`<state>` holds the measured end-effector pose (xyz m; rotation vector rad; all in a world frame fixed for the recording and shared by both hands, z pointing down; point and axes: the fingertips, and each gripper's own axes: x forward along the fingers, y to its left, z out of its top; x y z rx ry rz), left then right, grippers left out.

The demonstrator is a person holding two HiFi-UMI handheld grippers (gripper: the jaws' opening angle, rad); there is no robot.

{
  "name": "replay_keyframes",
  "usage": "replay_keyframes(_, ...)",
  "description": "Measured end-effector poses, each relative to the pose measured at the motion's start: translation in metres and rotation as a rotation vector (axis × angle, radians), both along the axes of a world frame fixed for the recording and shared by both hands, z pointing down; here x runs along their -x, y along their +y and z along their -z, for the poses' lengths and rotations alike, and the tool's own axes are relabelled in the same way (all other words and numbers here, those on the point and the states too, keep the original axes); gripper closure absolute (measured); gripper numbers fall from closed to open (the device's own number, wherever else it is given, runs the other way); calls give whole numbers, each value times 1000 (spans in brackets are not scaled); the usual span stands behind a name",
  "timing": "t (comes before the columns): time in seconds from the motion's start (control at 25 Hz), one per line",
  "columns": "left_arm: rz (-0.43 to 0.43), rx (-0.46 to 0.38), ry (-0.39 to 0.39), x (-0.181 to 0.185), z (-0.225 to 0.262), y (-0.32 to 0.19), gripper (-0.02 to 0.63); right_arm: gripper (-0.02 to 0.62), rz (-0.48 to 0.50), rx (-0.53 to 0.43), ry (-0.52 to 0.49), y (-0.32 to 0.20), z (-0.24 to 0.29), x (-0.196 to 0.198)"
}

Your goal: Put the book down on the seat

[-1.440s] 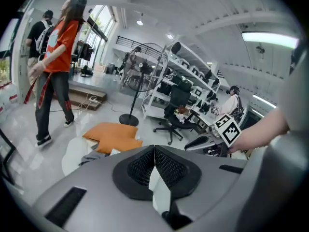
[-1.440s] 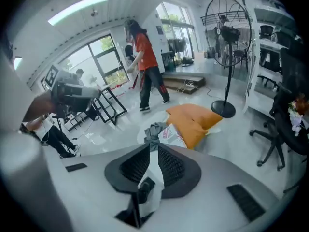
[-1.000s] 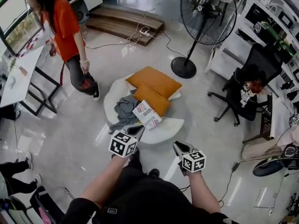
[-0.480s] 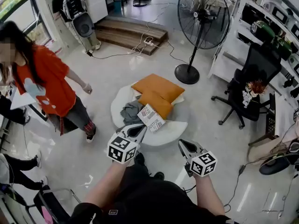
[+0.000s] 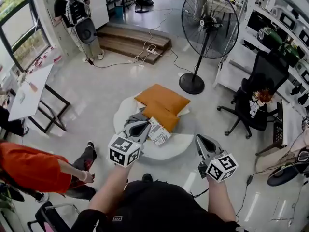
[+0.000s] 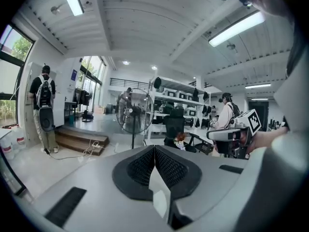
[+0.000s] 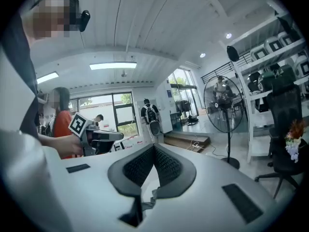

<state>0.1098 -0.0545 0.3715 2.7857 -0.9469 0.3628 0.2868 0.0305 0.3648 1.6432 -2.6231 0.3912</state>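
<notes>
Both tools risen since a second ago. Book [image 5: 159, 131] lies on seat [image 5: 170, 150], just right of left tool [image 5: 138, 127]; right tool [image 5: 203, 142] farther. Both tools' jaws together, empty.

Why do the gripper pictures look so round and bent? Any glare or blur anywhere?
Left gripper view: wide-angle, black corners, the ceiling light strip bows and glares white. Right gripper view: same bowing, the shelves lean inward. Head view: even light, sharp, faint sheen on the floor.
</notes>
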Motion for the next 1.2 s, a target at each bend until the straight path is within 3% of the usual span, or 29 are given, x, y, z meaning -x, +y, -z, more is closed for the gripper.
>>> replay_keyframes(0.36,34,-47,4,26,24,-74,603,580,33,-55,-2,-61,25,32)
replay_keyframes(0.8,168,-38,64,19,25,-114,603,581,82,-46,65,-122,27,-3)
replay_keyframes(0.96,115,-71,62,3,28,-113,603,581,103,-60,54,-126,29,-10)
replay_keyframes(1.2,80,-102,-23,-7,34,-112,603,581,144,-112,-11,-130,50,-12)
